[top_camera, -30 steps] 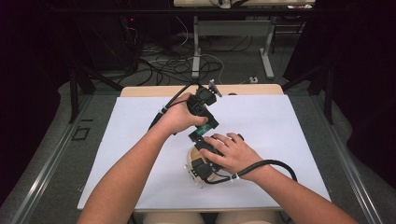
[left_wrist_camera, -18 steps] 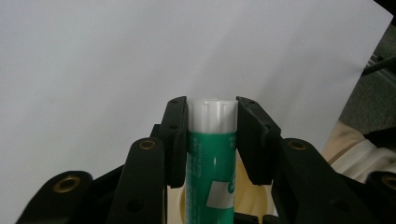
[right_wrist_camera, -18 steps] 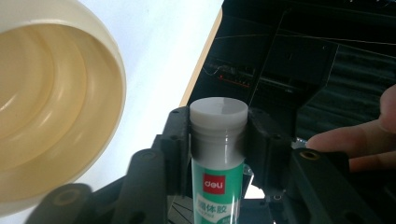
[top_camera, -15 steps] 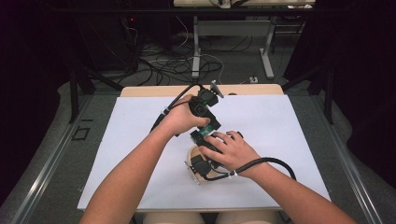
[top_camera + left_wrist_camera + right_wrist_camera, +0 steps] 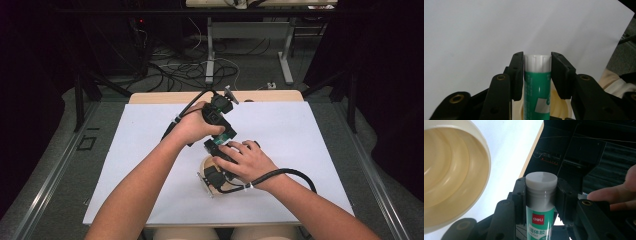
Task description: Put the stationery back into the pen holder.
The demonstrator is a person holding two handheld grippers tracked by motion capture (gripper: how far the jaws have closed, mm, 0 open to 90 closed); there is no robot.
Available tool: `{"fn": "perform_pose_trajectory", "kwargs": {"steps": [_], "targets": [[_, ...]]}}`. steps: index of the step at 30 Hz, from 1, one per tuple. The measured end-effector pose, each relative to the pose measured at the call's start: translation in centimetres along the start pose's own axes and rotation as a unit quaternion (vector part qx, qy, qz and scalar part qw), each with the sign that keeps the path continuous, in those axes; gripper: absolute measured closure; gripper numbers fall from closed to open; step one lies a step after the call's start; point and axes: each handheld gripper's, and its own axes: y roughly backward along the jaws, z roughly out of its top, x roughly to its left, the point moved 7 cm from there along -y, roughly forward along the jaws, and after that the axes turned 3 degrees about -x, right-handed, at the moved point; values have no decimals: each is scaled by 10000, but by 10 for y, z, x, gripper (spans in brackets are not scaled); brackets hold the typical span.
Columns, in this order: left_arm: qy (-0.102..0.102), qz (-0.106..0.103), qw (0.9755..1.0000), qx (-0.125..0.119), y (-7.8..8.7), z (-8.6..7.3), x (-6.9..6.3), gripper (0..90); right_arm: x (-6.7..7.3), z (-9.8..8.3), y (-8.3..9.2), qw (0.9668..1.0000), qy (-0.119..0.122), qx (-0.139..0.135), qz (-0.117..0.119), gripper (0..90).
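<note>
Since the earlier frame the right tongs [image 5: 541, 195] have been closing on the green glue stick with grey cap [image 5: 541, 202], now pinching its cap end; hands otherwise unmoved. Left tongs [image 5: 537, 72] are pressed on the stick's white end [image 5: 537, 80]. Stick is held between both tongs above the white desk sheet [image 5: 300, 135], over the cream plastic cup [image 5: 451, 175].

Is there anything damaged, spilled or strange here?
Nothing stands out. Both the left gripper and the right gripper clamp one green glue stick over the cream bowl; it looks intact, and nothing is spilled.
</note>
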Motion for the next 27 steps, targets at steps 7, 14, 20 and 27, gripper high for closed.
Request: {"fn": "perform_pose_trajectory", "kwargs": {"steps": [7, 14, 20, 27], "targets": [[32, 67, 9997, -252, 4, 2, 5, 486, -2, 6, 0, 9996, 121, -189, -150, 646], [26, 211, 9975, -670, 11, 7, 12, 401, 0, 9, 4, 9998, -32, -171, 15, 646], [-31, 528, 9928, -1079, 21, 10, 22, 312, -2, 14, 10, 9996, -142, -249, -1, 646], [-115, 827, 9864, -1417, 35, 6, 41, 286, -14, 17, 25, 9904, -1113, -816, -88, 646]]}}
